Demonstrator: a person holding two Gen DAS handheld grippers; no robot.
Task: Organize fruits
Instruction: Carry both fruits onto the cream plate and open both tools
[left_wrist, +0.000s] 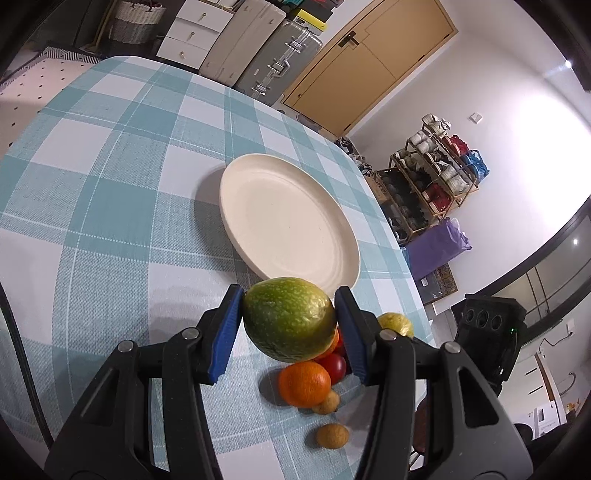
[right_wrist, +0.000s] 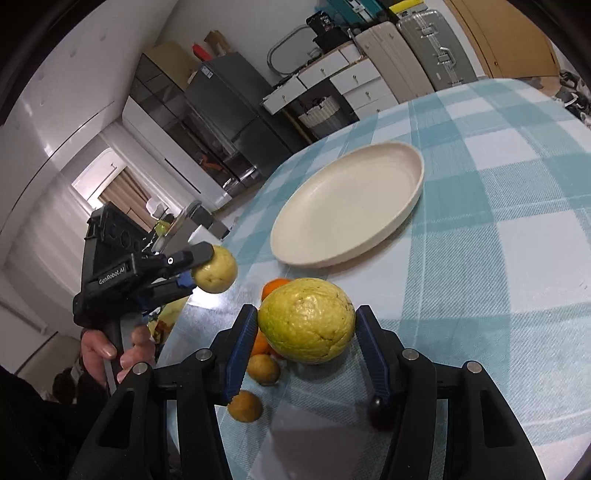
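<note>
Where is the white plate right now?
The white plate sits empty on the checked tablecloth, just beyond the fruit pile, in front of both hand-held grippers.

Suitcases (left_wrist: 258, 48), a wooden door (left_wrist: 373, 59), a shoe rack (left_wrist: 436, 177) and a dark fridge (right_wrist: 229, 110)

The left hand-held gripper (left_wrist: 289, 325) clamps a green, speckled fruit (left_wrist: 289, 319) between its blue pads, held above the desk (left_wrist: 110, 184) with its blue-and-white checked cloth. Just ahead of the fruit lies an empty cream plate (left_wrist: 255, 206). Below and behind the held fruit sit an orange (left_wrist: 304, 384), a red fruit (left_wrist: 335, 367) touching it, and two small brown fruits (left_wrist: 332, 435) nearer the camera. To the right of the pads, the right hand-held gripper (left_wrist: 487, 332) carries a yellow fruit (left_wrist: 397, 323).
</note>
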